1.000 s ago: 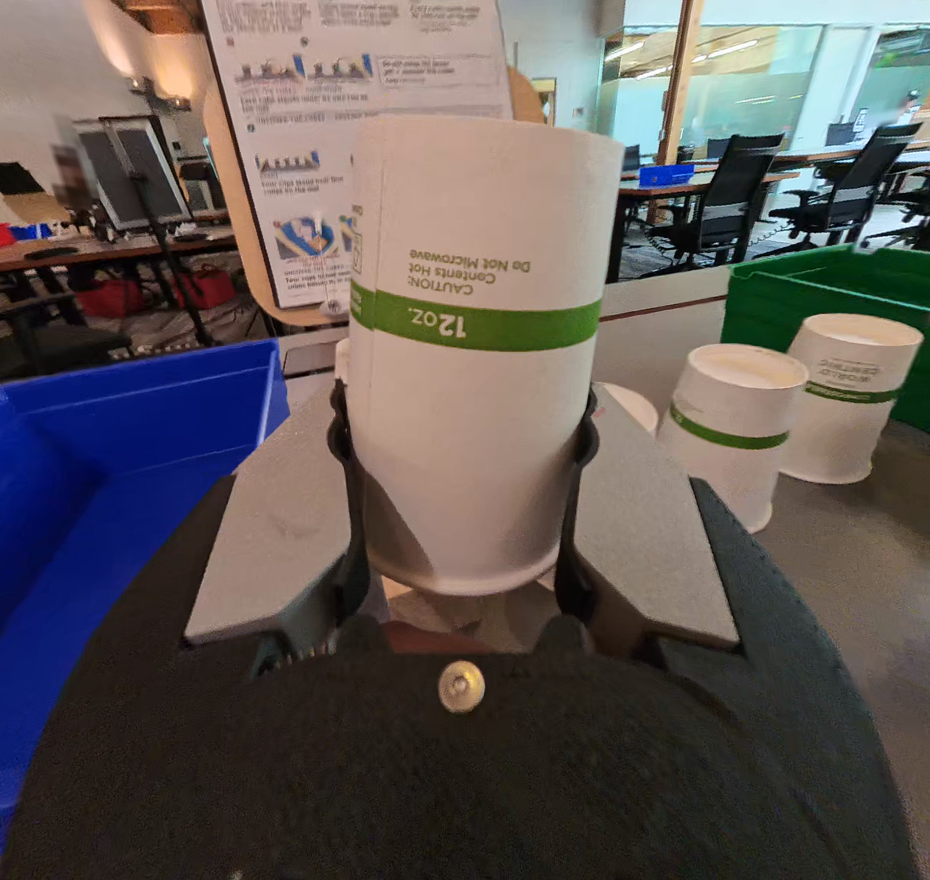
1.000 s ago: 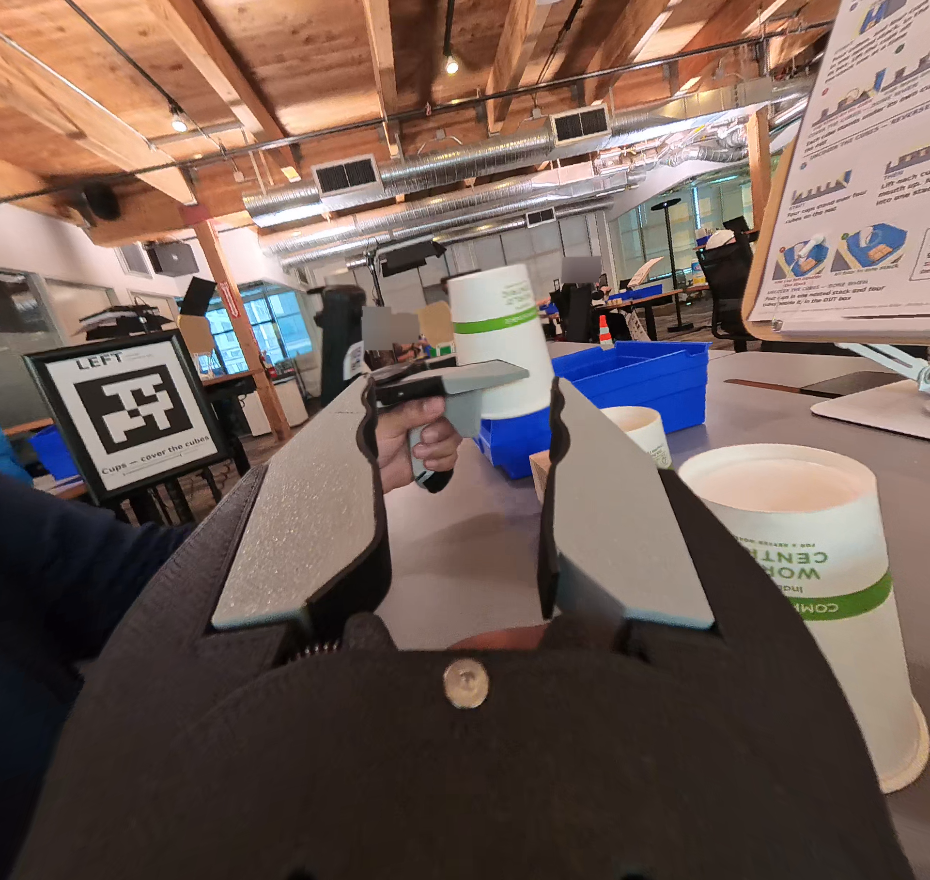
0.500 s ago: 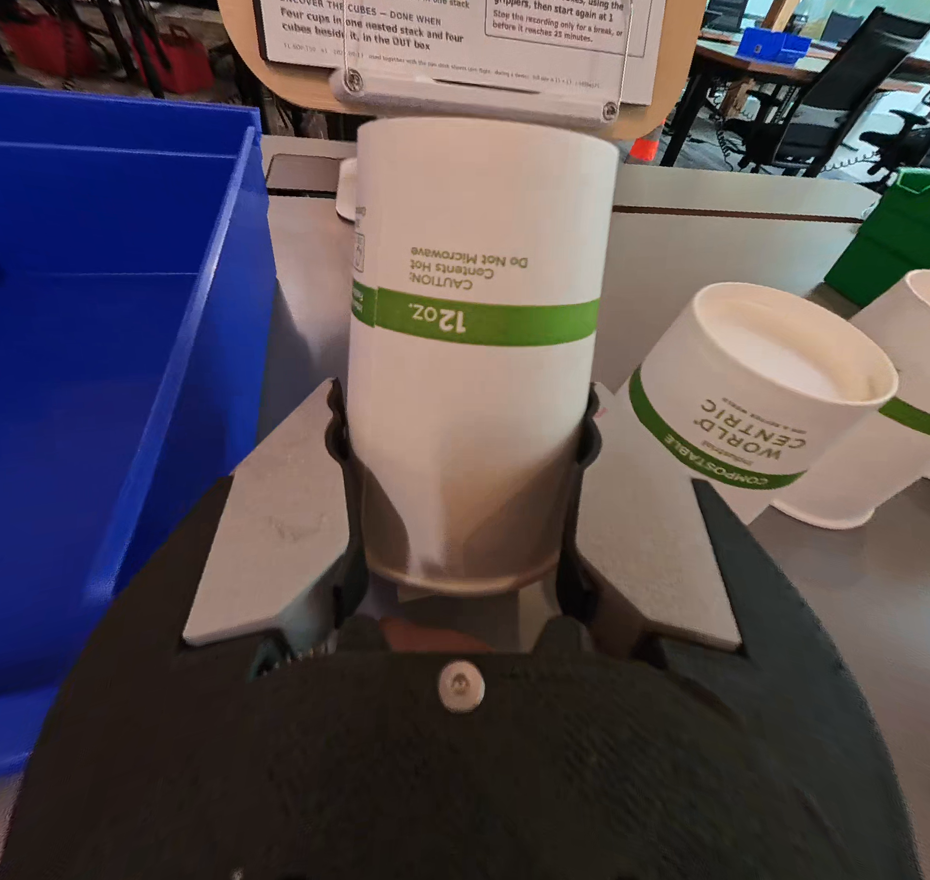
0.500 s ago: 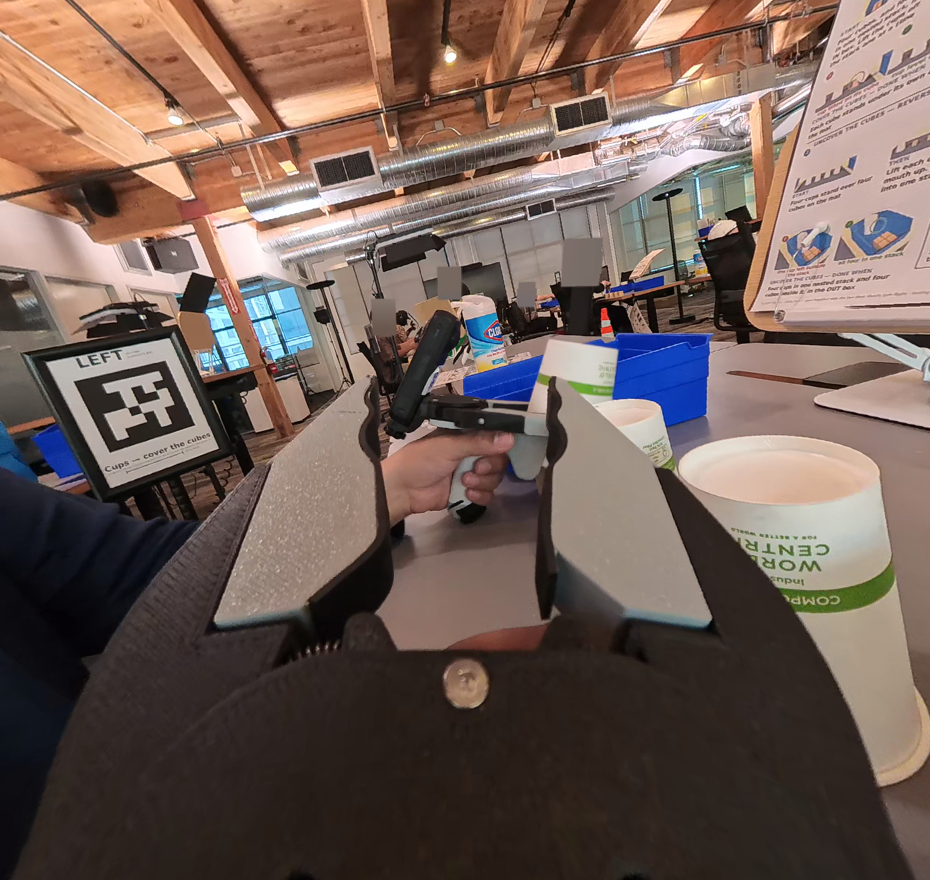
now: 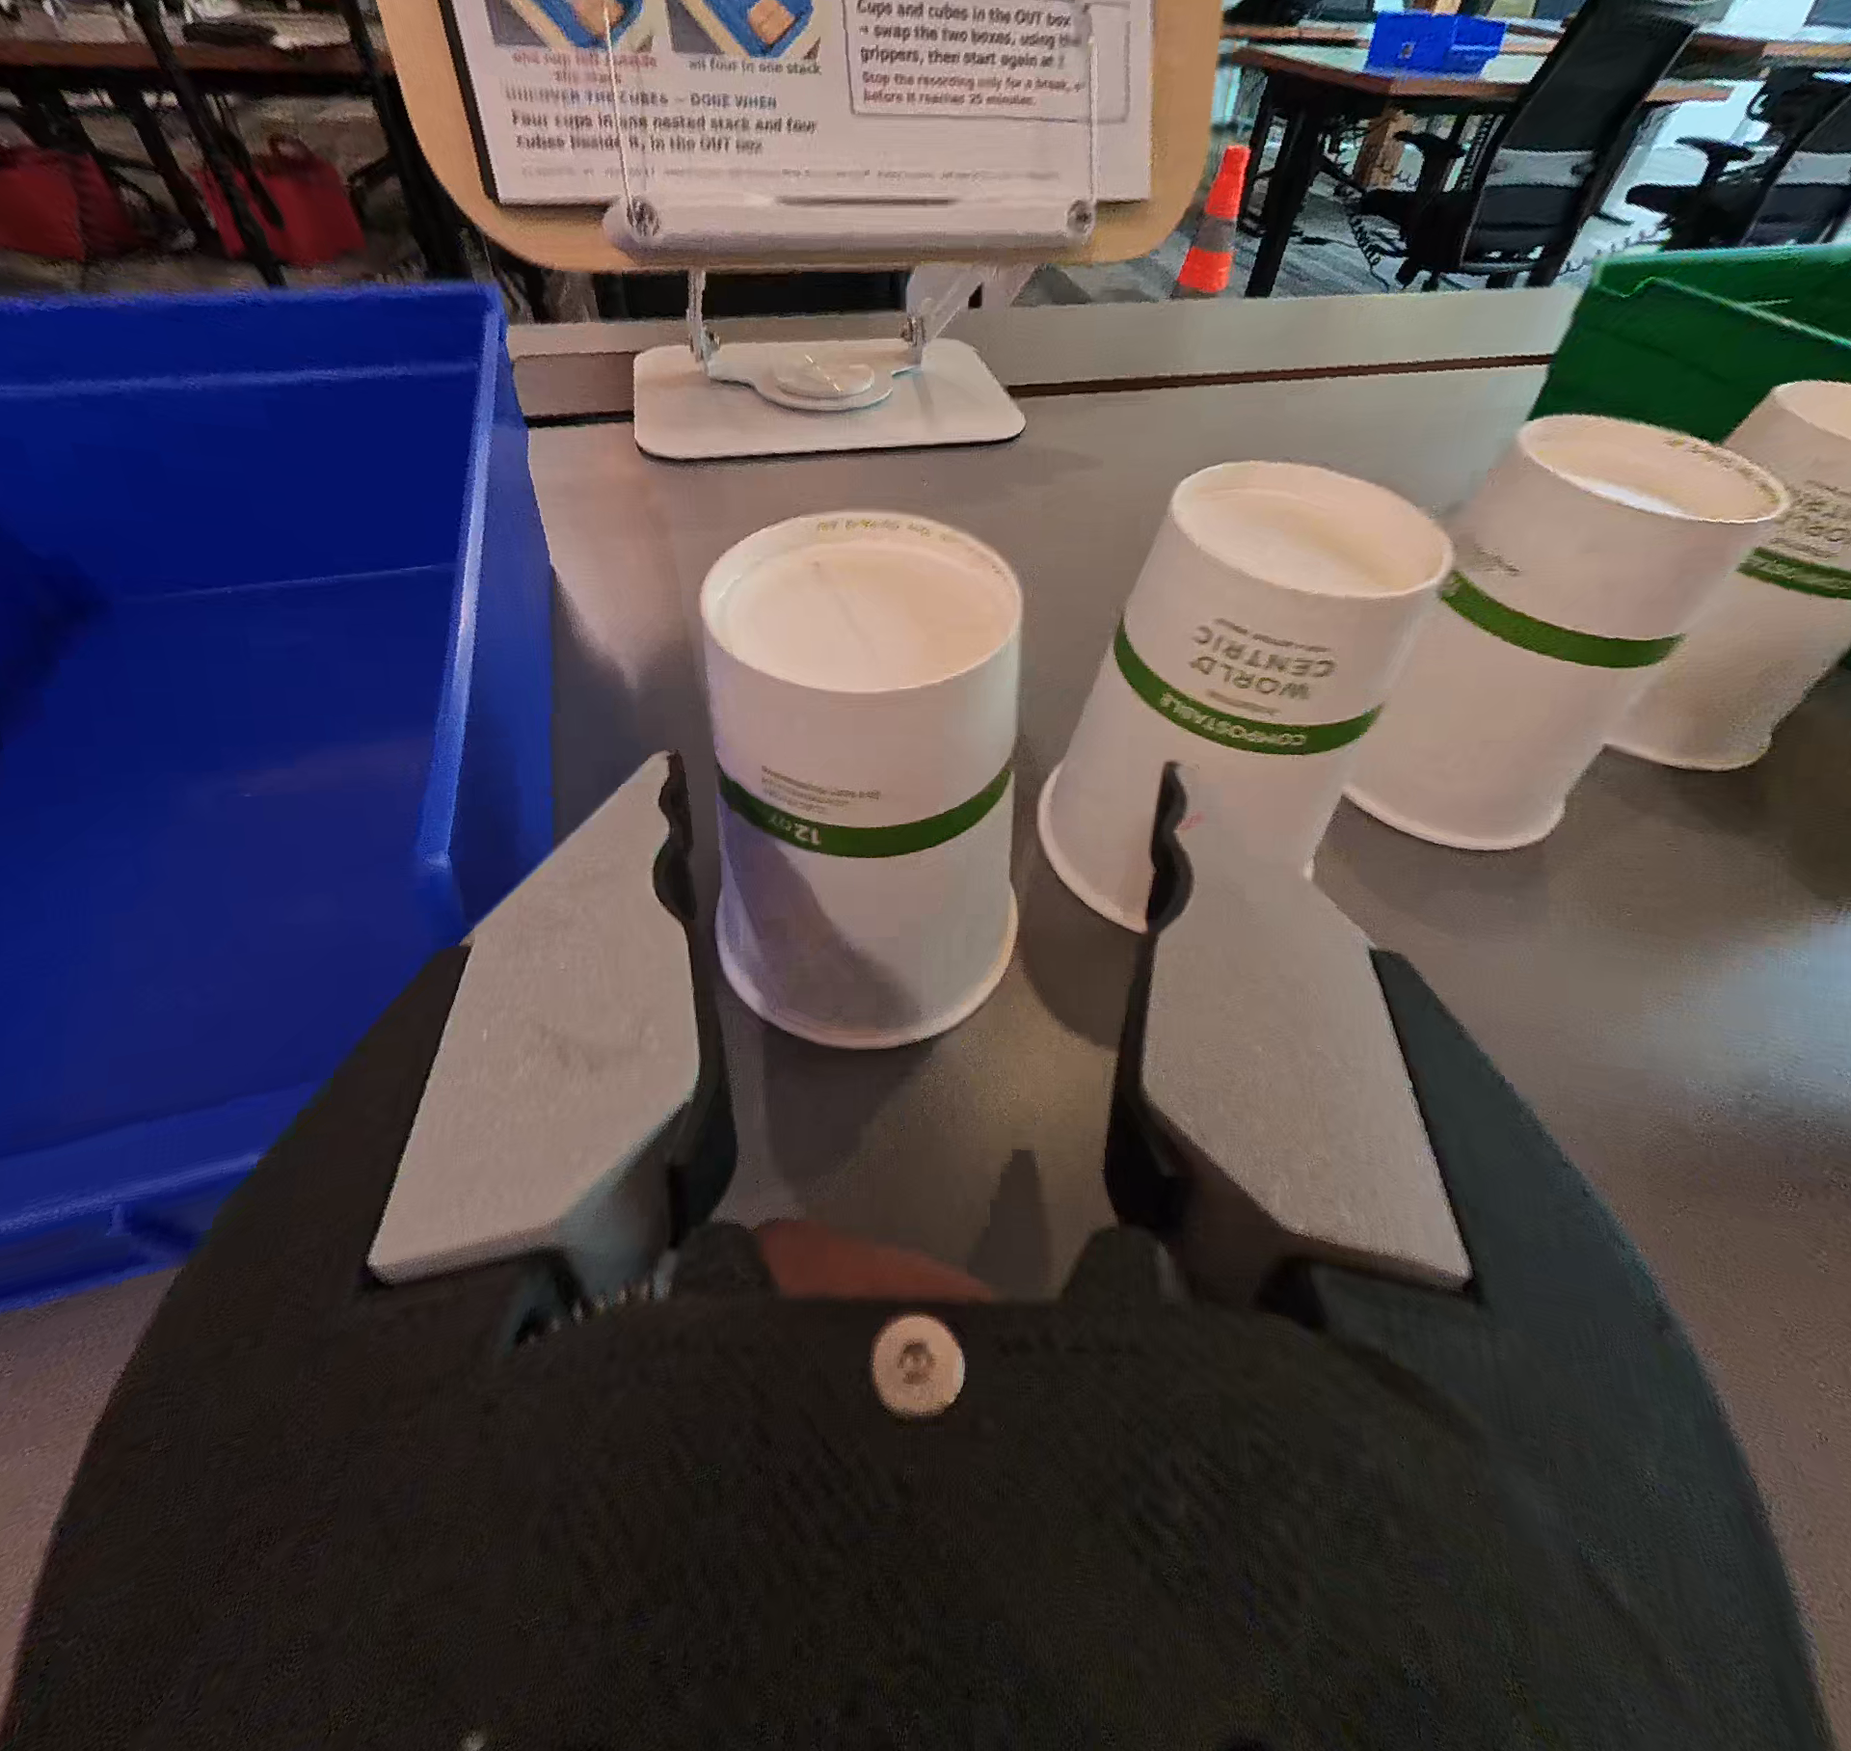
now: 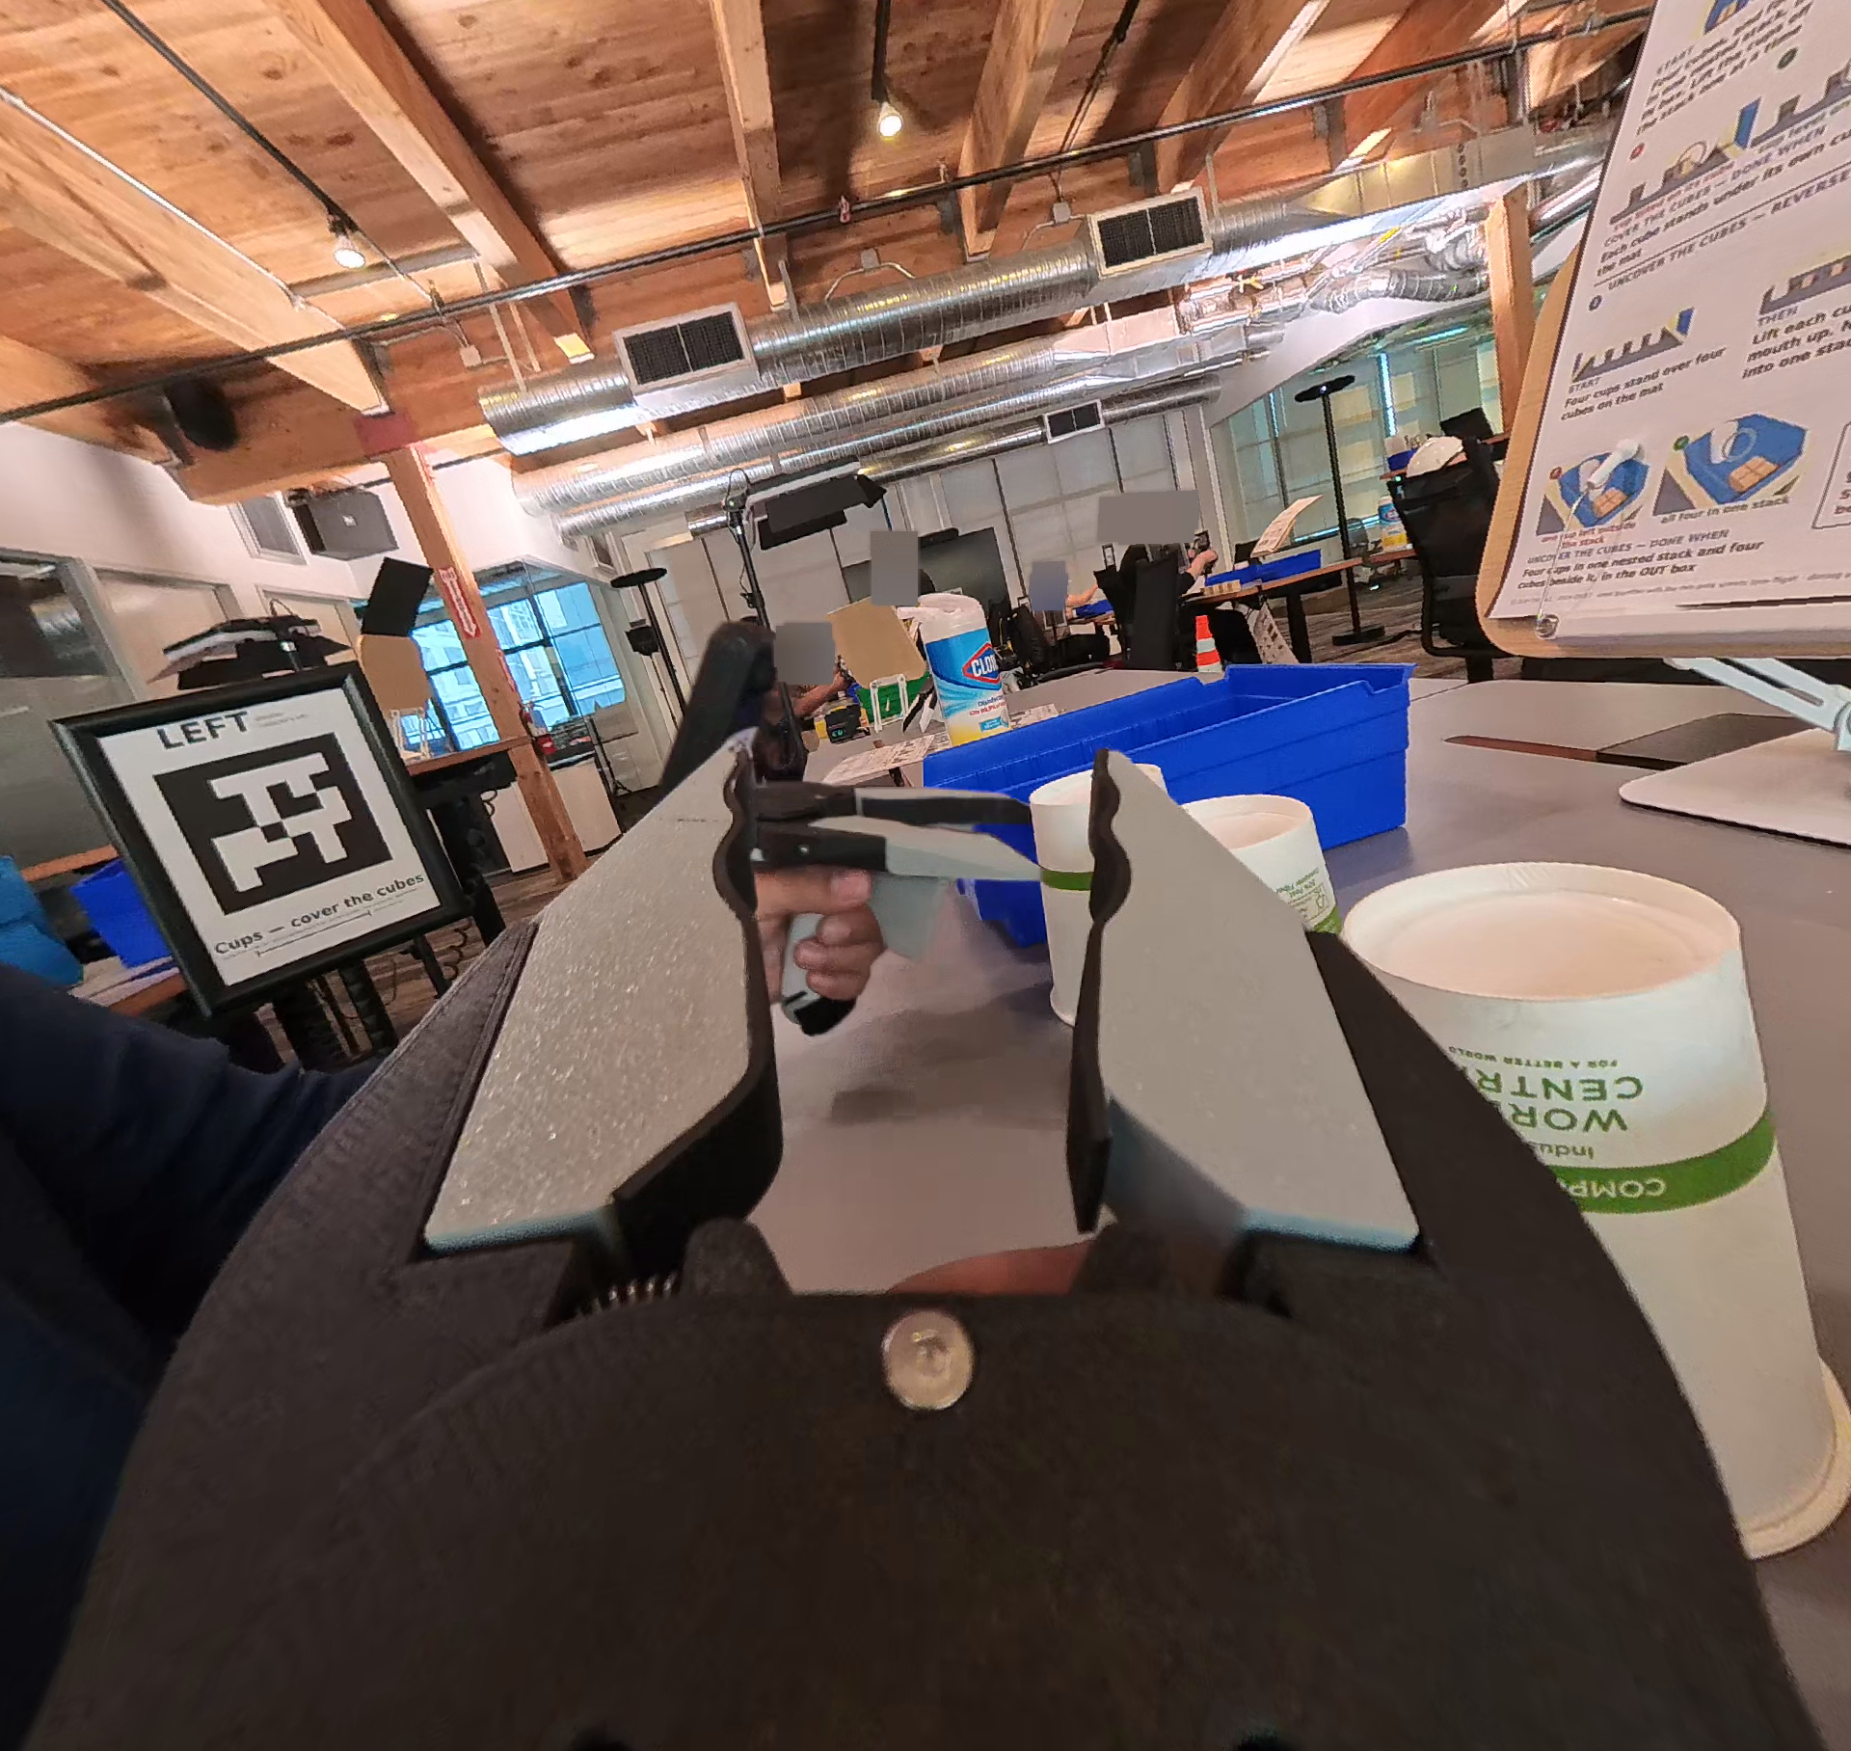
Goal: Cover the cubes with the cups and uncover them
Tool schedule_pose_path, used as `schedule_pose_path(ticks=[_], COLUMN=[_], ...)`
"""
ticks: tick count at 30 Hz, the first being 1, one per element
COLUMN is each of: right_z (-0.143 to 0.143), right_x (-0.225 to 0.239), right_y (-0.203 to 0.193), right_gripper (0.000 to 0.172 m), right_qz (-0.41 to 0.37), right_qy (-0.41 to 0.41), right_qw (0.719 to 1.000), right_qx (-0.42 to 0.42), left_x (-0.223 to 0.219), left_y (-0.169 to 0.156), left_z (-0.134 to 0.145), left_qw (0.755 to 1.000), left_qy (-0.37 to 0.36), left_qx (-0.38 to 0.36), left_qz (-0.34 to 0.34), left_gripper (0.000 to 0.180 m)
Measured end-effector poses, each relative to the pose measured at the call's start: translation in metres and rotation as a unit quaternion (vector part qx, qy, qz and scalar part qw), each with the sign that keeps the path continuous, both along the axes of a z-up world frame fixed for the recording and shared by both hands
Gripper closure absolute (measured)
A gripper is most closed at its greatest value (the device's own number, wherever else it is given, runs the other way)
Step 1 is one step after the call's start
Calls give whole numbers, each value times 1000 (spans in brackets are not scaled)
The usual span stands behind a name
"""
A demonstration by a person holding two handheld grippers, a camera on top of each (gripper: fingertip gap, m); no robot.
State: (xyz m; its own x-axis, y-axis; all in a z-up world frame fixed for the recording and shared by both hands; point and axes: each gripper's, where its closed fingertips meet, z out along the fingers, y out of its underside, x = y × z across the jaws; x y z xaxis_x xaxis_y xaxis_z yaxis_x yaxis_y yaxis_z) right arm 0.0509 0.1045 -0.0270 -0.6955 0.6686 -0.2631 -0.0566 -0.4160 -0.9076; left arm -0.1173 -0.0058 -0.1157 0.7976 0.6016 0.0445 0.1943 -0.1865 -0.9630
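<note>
Left gripper (image 5: 916, 861) fingers spread wide, clear of an upside-down white paper cup (image 5: 863, 781) with a green band standing between them on the grey bench (image 5: 1603, 1002), three matching inverted cups (image 5: 1242, 681) alongside in a row, blue bin (image 5: 230, 701) at left, right gripper (image 6: 916, 861) fingers apart and bare.

The left gripper (image 5: 916, 861) has its jaws wide apart. A white cup (image 5: 861, 801) with a green band stands upside down on the grey tabletop (image 5: 1603, 1052) between them, and neither side presses on it. Three more cups (image 5: 1252, 701) stand in a row to its right. A blue bin (image 5: 250, 701) sits on the left.
</note>
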Motion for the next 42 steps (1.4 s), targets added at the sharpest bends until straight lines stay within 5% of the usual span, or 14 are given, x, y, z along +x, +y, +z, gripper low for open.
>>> schedule_pose_path(ticks=[7,11,15,20,23,27,29,31,34,42], right_z=[-4,-5,7,-1,7,3,-5,-9,-13,-58], right_x=[-6,-11,-2,-12,-4,-3,-7,-8,-7,-6], right_y=[8,26,41,64,83,114,114,112,119,147], right_gripper=[109,111,120,108,113,111,113,114,113,116], right_qz=[-55,-160,-273,-329,-370,-433,-407,-364,-336,-323], right_qy=[6,31,100,59,67,35,10,-19,-78,-246], right_qw=[998,982,944,928,914,886,898,916,915,826], right_qx=[32,97,156,165,150,160,167,169,210,392], left_x=[31,56,94,116,116,141,142,130,119,86], left_y=[16,72,130,187,182,170,176,184,185,191], left_z=[79,89,102,81,78,85,68,41,37,27], left_qw=[987,978,945,929,932,908,914,923,926,946], left_qy=[162,184,281,285,276,245,186,188,247,246], left_qx=[6,16,18,29,79,129,110,23,-16,-47], left_qz=[-10,-97,-167,-235,-221,-314,-345,-336,-285,-204], left_gripper=[112,107,116,115,119,130,131,128,132,129])
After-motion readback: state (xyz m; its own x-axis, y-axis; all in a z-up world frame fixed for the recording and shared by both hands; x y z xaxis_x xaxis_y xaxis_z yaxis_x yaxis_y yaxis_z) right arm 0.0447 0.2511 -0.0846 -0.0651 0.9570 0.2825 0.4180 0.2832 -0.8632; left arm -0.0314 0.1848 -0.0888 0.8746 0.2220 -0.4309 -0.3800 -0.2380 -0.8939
